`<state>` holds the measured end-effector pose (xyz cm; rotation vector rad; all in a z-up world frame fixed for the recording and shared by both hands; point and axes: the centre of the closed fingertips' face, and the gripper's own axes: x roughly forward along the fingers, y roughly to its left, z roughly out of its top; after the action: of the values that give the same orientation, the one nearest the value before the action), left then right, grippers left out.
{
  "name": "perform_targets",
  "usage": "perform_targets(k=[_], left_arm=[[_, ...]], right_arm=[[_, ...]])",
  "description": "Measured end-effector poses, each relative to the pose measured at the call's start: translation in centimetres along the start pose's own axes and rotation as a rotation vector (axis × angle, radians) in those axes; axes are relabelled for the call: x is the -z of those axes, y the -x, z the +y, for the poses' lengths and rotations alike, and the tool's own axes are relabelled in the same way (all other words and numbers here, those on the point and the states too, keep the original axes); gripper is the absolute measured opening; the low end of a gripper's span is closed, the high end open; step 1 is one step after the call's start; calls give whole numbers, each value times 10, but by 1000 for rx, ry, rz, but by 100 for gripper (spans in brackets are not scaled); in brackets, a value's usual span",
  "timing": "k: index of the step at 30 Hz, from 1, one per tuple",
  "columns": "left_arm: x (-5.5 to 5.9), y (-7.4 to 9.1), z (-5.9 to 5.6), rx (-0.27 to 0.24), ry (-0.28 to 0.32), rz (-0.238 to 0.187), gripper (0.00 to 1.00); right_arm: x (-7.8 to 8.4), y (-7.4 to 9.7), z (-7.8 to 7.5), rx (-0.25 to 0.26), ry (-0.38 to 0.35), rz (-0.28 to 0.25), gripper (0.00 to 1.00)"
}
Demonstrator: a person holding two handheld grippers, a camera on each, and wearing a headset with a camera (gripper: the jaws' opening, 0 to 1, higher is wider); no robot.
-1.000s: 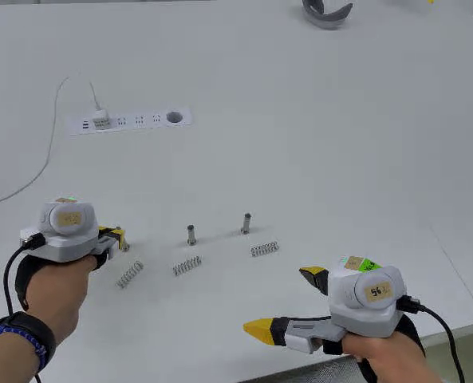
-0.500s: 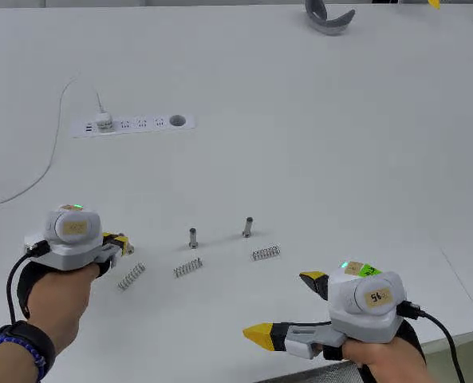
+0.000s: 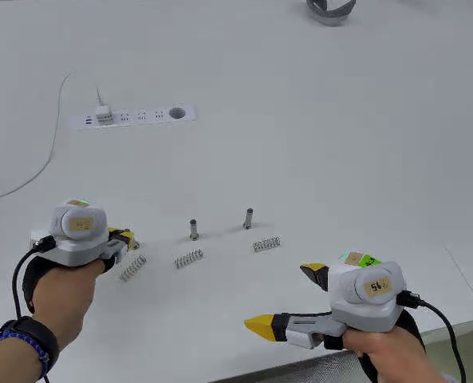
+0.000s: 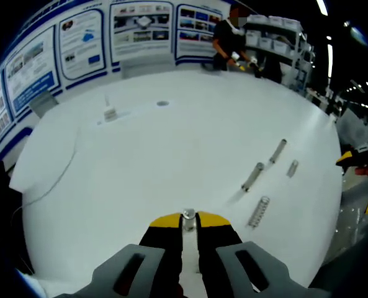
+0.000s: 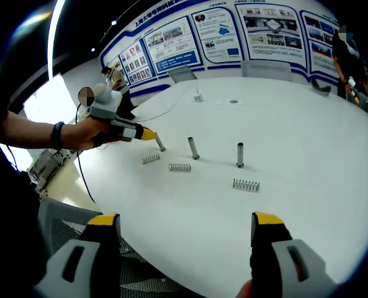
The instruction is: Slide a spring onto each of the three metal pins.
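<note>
Barely shifted from a second ago, right gripper (image 3: 286, 298) hovers over the table's (image 3: 340, 159) near edge, jaws apart and empty. Left gripper (image 3: 123, 238), toward the left edge, clamps one pin (image 5: 161, 144), beside three springs (image 3: 132, 267) (image 3: 188, 258) (image 3: 266, 243) lying in a row. Two pins (image 3: 194, 230) (image 3: 248, 218) stand upright just behind; power strip (image 3: 132, 117) lies beyond.

Left tongs (image 3: 124, 238) slightly nearer leftmost spring (image 3: 132, 267)

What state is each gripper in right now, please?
Left gripper: closed on a metal pin.
Right gripper: open, holding nothing.
</note>
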<state>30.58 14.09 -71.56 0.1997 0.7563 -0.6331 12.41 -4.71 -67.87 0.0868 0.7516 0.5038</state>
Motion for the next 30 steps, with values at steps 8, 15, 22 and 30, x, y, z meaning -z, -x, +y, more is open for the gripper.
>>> perform_targets(k=[8, 15, 22, 30], left_arm=[[-1, -2, -10, 16, -16, 0, 7], [0, -3, -14, 19, -55, 4, 7], [0, -3, -14, 14, -74, 7, 7], [2, -5, -14, 10, -79, 17, 8]], right_arm=[[2, 1, -1, 2, -4, 0, 88], [3, 0, 0, -1, -7, 0, 88], [3, -1, 2, -5, -7, 0, 88], [3, 0, 1, -7, -6, 1, 88]])
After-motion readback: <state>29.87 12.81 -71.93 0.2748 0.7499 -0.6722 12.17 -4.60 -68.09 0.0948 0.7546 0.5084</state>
